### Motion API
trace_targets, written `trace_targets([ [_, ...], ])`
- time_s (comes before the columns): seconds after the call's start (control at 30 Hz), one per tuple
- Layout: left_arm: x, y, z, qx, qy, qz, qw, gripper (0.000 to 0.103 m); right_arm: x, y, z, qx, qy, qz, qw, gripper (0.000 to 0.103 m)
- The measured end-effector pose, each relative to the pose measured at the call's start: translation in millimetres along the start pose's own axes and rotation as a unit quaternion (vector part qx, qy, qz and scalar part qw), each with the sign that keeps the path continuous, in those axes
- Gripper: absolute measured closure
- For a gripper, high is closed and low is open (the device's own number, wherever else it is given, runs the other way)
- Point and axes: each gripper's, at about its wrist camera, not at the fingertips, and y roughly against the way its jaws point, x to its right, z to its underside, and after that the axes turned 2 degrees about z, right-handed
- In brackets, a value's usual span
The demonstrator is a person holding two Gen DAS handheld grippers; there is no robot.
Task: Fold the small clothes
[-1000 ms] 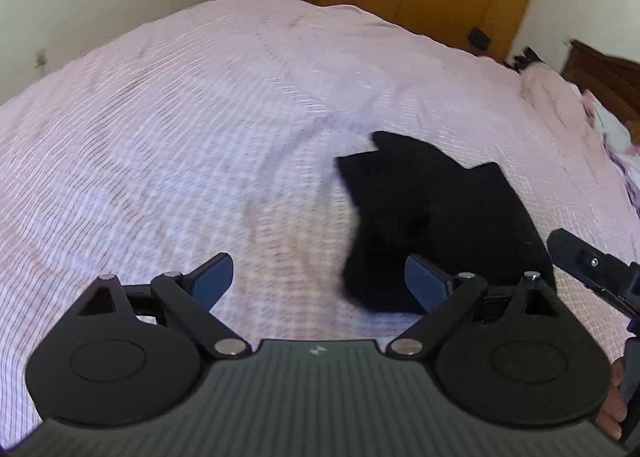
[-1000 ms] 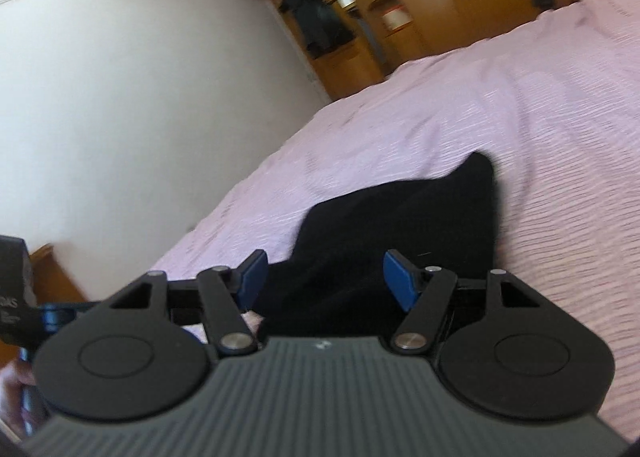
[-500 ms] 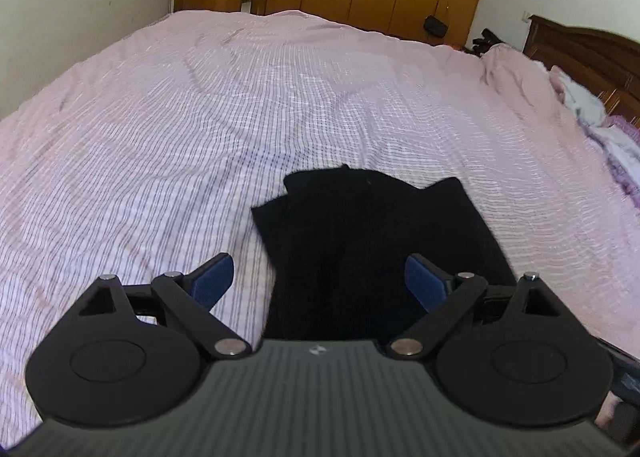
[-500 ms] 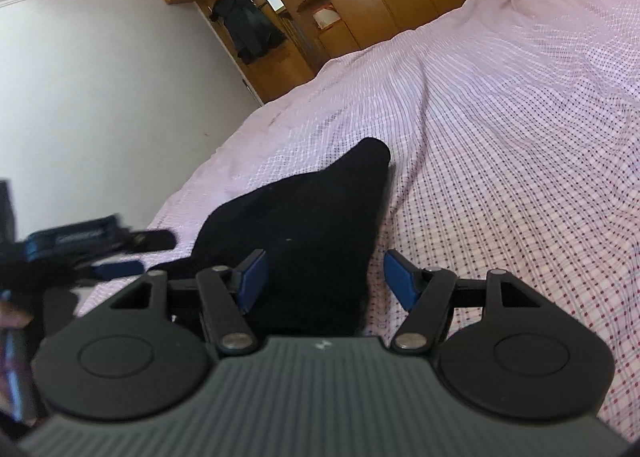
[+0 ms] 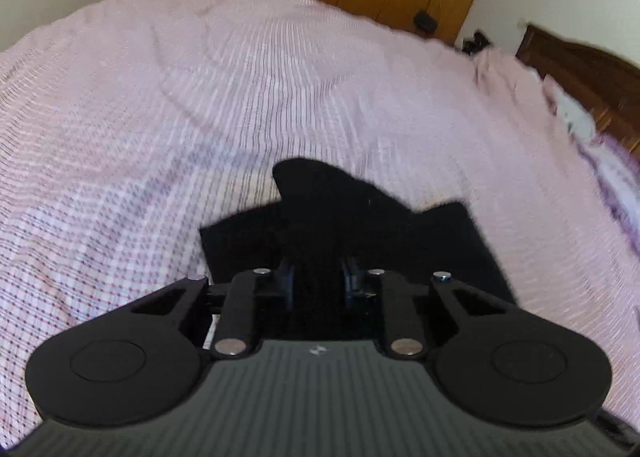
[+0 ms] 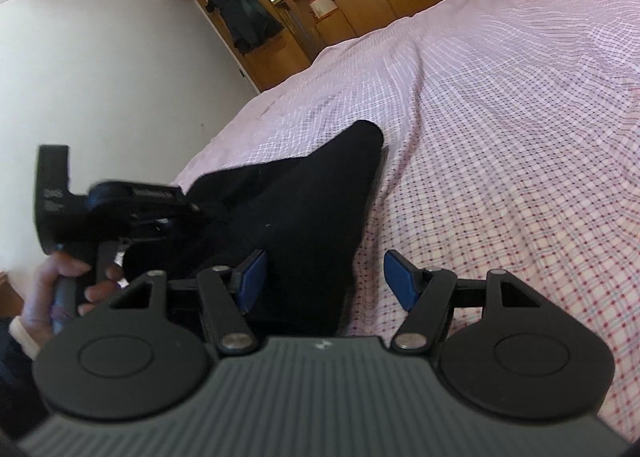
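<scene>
black garment (image 5: 352, 233) lying on checked bedsheet (image 5: 140, 161), directly ahead of both grippers | judging it light, limp, non-slippery; best taken at an edge or corner | left gripper (image 5: 318, 281) pinching its near edge, fingers nearly together | right gripper (image 6: 324, 277) hanging wide apart, holding nothing, garment's side edge sitting between its 2 fingers

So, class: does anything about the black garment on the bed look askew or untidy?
Yes. The black garment lies crooked on the pink checked bedsheet: one pointed flap sticks out past the rest, so the edges do not line up. The left gripper is pinching it.
</scene>
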Motion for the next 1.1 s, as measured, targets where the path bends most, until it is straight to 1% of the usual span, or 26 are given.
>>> trace_targets([
  [0.07, -4.5, 2.1, -1.6, 0.007, 0.002, -0.018, 0.9998, 0.084, -4.0, -3.3, 0.3, 0.001, 0.006, -0.006, 1.000, 0.036],
  [0.17, -22.6, -3.7, 1.0, 0.010, 0.007, -0.051, 0.9986, 0.084, -12.0, -8.5, 2.3, -0.005, 0.017, -0.017, 1.000, 0.036],
  [0.2, -31.4, -8.0, 3.0, 0.002, 0.017, -0.053, 0.9984, 0.084, -14.8, -10.1, 4.0, -0.008, 0.022, -0.021, 1.000, 0.036],
  [0.27, -43.4, -18.3, 8.3, -0.016, 0.027, -0.044, 0.9986, 0.083, -19.0, -14.8, 8.1, -0.014, 0.032, -0.025, 0.999, 0.036],
  [0.37, -45.6, -24.8, 12.0, -0.013, 0.012, -0.059, 0.9981, 0.083, -22.5, -21.7, 14.0, -0.031, 0.035, -0.024, 0.999, 0.036],
  [0.43, -46.5, -22.7, 12.2, -0.009, 0.025, -0.056, 0.9981, 0.082, -23.6, -22.6, 15.8, -0.038, 0.032, -0.023, 0.998, 0.036],
  [0.5, -46.3, -15.2, 12.6, -0.004, 0.031, -0.051, 0.9982, 0.076, -25.9, -19.5, 15.3, -0.036, 0.040, -0.023, 0.998, 0.036],
  [0.57, -44.2, -2.0, 15.1, -0.001, 0.025, -0.048, 0.9985, 0.064, -26.7, -15.2, 13.2, -0.029, 0.047, -0.022, 0.998, 0.036],
  [0.63, -39.8, 13.9, 20.7, -0.003, 0.017, -0.038, 0.9991, 0.056, -25.4, -12.4, 11.1, -0.025, 0.044, -0.020, 0.999, 0.036],
  [0.73, -38.5, 31.0, 26.6, -0.013, 0.021, -0.013, 0.9996, 0.048, -22.0, -11.3, 10.3, -0.024, 0.033, -0.017, 0.999, 0.036],
  [0.77, -39.0, 34.6, 29.6, -0.019, 0.024, -0.007, 0.9995, 0.046, -21.5, -10.9, 10.4, -0.025, 0.030, -0.016, 0.999, 0.036],
  [0.8, -37.7, 37.5, 33.9, -0.027, 0.024, -0.010, 0.9993, 0.046, -21.2, -10.9, 10.3, -0.025, 0.028, -0.016, 0.999, 0.036],
  [0.83, -37.8, 37.6, 38.7, -0.036, 0.021, -0.024, 0.9988, 0.045, -21.1, -10.4, 9.6, -0.025, 0.026, -0.014, 0.999, 0.036],
  [0.93, -42.5, 36.1, 56.0, -0.052, 0.016, -0.062, 0.9966, 0.033, -19.3, -7.9, 0.1, -0.015, 0.021, -0.006, 1.000, 0.036],
  [1.03, -51.5, 38.0, 63.8, -0.053, 0.041, -0.058, 0.9961, 0.032, -18.2, -11.2, -19.5, -0.011, 0.015, 0.010, 1.000, 0.036],
  [1.1, -48.2, 42.7, 59.7, -0.051, 0.040, -0.060, 0.9961, 0.032, -19.5, -20.0, -33.1, -0.013, 0.021, 0.020, 0.999, 0.036],
])
